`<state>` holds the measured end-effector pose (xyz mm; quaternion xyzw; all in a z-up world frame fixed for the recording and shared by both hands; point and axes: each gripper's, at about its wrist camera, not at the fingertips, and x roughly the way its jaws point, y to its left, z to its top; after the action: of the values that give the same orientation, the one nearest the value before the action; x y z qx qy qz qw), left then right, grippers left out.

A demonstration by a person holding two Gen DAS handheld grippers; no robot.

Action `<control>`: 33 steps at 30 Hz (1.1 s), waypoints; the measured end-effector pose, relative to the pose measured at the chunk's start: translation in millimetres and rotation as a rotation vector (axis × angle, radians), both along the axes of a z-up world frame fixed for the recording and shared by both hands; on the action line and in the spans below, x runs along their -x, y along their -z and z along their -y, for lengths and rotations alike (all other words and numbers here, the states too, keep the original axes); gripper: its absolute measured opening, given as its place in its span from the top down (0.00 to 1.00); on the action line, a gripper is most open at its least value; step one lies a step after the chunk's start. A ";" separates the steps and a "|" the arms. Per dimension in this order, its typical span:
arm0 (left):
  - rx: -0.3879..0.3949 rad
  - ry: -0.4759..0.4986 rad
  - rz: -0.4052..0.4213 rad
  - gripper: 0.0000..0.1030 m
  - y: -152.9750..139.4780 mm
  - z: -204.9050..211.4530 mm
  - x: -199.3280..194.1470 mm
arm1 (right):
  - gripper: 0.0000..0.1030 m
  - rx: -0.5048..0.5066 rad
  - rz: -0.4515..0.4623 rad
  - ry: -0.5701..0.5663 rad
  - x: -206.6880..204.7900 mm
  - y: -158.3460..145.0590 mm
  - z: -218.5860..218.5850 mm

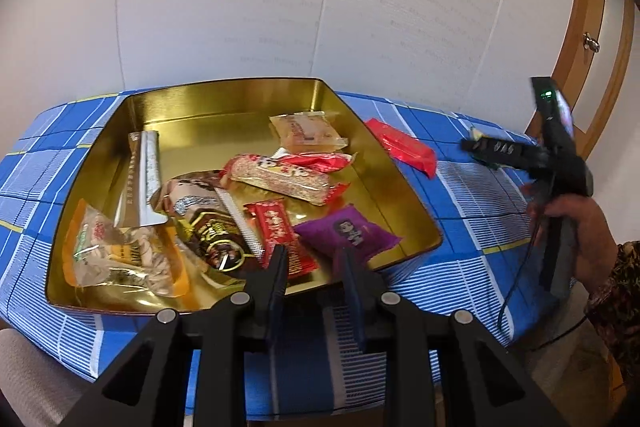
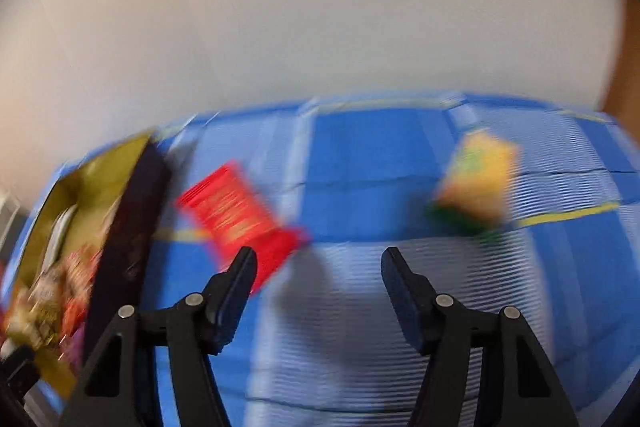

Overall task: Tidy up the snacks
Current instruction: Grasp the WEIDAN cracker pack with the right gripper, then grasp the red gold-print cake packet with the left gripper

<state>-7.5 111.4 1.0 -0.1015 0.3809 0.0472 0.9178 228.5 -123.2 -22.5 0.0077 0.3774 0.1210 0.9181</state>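
Right gripper (image 2: 318,267) hangs over the blue checked cloth (image 2: 360,155), jaws spread wide, nothing between them. The red packet (image 2: 236,215) lies just past the left fingertip on the counter, beside the gold tin (image 1: 360,131); a yellow-green packet (image 2: 476,183), blurred, sits well off to the right. Left gripper (image 1: 314,259) hovers at the tin's near rim, jaws parted and empty, with the purple pouch (image 1: 348,229) and red bar (image 1: 280,231) just ahead inside.
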 end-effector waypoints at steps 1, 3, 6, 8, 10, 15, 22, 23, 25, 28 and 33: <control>0.005 0.002 0.001 0.74 -0.9 1.6 -1.1 | 0.35 0.002 0.014 0.044 -3.9 -3.4 10.2; 0.015 0.005 -0.001 0.73 -2.2 4.5 -3.9 | 0.24 0.018 0.012 0.148 -17.7 -8.2 33.2; 0.035 0.010 -0.003 0.69 -4.2 8.8 -8.6 | 0.24 0.014 -0.042 0.227 -50.2 -7.0 56.6; 0.038 0.015 -0.004 0.69 -6.5 12.5 -10.9 | 0.24 0.039 -0.106 0.234 -71.9 1.1 57.0; 0.030 0.023 -0.001 0.69 -10.3 16.8 -12.0 | 0.24 0.078 -0.139 0.241 -89.7 9.6 52.0; 0.024 0.035 -0.003 0.69 -16.7 21.8 -17.6 | 0.33 0.062 -0.139 0.225 -96.6 24.0 48.1; 0.165 0.064 -0.030 0.68 -28.3 34.6 -46.5 | 0.54 0.133 -0.093 0.143 -65.6 25.6 45.6; 0.172 0.077 -0.028 0.67 -32.1 41.1 -53.9 | 0.54 0.136 -0.088 0.143 -59.8 26.4 47.6; 0.187 0.103 -0.028 0.61 -38.2 55.0 -70.2 | 0.54 0.128 -0.065 0.140 -45.5 28.3 51.8; 0.218 0.125 -0.064 0.59 -39.7 73.8 -100.4 | 0.54 0.086 -0.063 0.152 -34.3 28.5 62.1; 0.308 0.063 -0.229 0.58 -14.6 87.7 -168.5 | 0.54 0.099 -0.062 0.168 -23.1 28.5 68.2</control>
<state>161.0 23.7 15.6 -0.2225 0.4886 -0.0292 0.8431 251.5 -191.3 -51.0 -0.0025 0.4094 0.0246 0.9120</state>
